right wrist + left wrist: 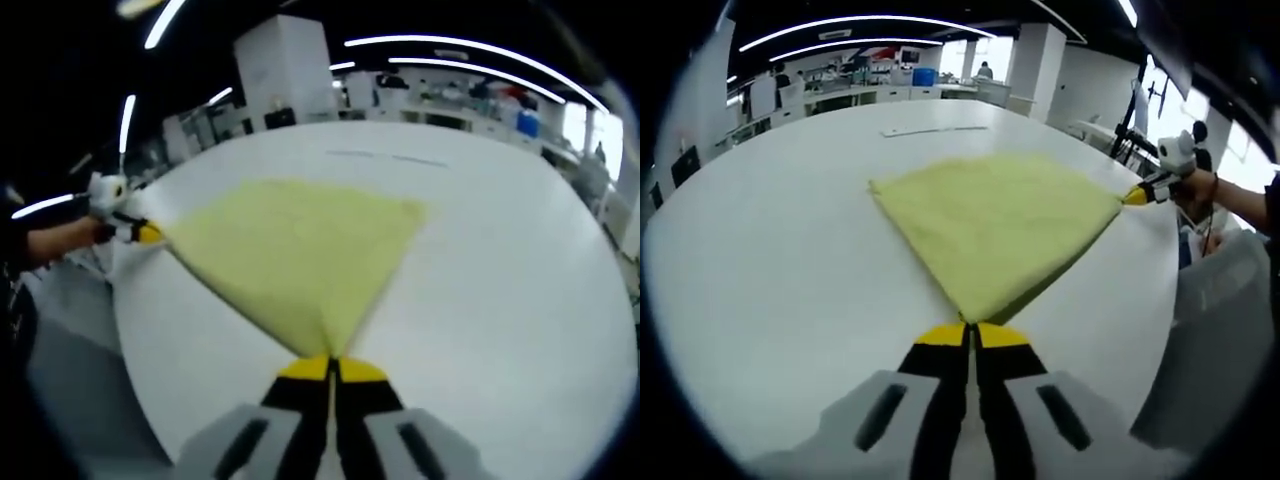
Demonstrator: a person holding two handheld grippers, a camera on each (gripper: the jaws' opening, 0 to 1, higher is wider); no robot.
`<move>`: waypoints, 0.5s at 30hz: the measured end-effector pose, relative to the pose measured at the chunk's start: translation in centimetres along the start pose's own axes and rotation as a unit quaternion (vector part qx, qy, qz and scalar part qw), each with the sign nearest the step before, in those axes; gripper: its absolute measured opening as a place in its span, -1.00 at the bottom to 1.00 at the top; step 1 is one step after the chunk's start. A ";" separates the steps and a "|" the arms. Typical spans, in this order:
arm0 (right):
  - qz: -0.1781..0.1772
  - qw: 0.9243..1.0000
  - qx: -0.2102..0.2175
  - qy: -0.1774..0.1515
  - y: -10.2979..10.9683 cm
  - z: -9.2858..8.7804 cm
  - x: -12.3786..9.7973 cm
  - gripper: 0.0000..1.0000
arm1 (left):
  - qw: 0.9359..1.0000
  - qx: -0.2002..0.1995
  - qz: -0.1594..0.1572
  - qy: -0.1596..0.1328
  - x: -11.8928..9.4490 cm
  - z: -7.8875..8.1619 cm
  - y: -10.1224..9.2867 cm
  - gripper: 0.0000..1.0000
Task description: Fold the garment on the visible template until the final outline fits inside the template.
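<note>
A yellow cloth lies spread flat on the white table. In the left gripper view, my left gripper is shut on the cloth's near corner. My right gripper, held by a hand, pinches the cloth's right-hand corner at the table edge. In the right gripper view, the same cloth fans out from my right gripper, which is shut on its corner. My left gripper grips the far left corner. The cloth looks taut between the two held corners.
A thin pale strip or marking lies on the table beyond the cloth, seen as faint lines in the right gripper view. A person's arm reaches in past the table edge. Desks and pillars stand in the background.
</note>
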State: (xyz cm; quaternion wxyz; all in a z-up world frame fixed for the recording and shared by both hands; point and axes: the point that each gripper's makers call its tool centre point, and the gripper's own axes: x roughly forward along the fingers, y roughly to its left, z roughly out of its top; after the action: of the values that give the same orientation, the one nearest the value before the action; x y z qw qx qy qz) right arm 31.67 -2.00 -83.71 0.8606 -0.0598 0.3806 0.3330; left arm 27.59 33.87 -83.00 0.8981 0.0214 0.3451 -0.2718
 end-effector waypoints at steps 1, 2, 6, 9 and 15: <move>0.000 1.000 0.001 0.000 0.0 0.0 0.0 -1.00 | 1.000 0.000 0.000 0.001 0.0 -0.1 -0.1 -1.00; 0.000 1.000 0.001 -0.001 0.0 -0.1 -0.1 -1.00 | 1.000 0.000 0.000 0.003 0.0 -0.2 -0.1 -1.00; -0.002 1.000 -0.001 -0.001 0.0 -0.1 -0.1 -1.00 | 1.000 -0.001 0.000 0.004 -0.1 -0.3 -0.2 -1.00; -0.002 1.000 -0.008 0.003 0.1 -0.2 -0.1 -1.00 | 1.000 -0.008 0.000 0.005 0.0 -0.4 -0.2 -1.00; -0.005 1.000 0.006 0.010 0.2 -0.2 0.0 -1.00 | 0.999 -0.036 0.001 -0.003 -0.1 -0.3 0.2 -1.00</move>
State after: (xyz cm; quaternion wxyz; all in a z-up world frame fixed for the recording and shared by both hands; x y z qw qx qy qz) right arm 31.42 -1.87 -83.81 0.8586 -0.0597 0.3914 0.3258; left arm 27.41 34.16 -83.21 0.8996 -0.0116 0.3518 -0.2585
